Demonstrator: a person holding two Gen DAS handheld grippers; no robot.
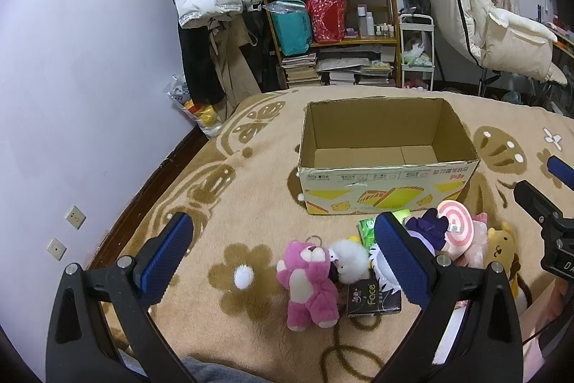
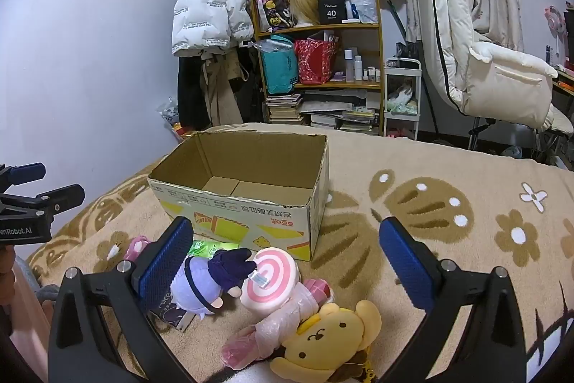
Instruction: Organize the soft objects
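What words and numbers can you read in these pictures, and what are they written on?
"40": black box on the top shelf.
"Face": black packet beside the pink bear.
"enRobot.AI", cut off at the frame edge: left gripper.
Cardboard box print: upside down, unreadable.
White jacket lettering: too small.

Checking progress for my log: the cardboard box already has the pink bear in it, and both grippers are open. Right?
Not quite. The cardboard box holds nothing; the pink bear lies on the blanket in front of it, as the left wrist view shows. Both grippers, left and right, are open.
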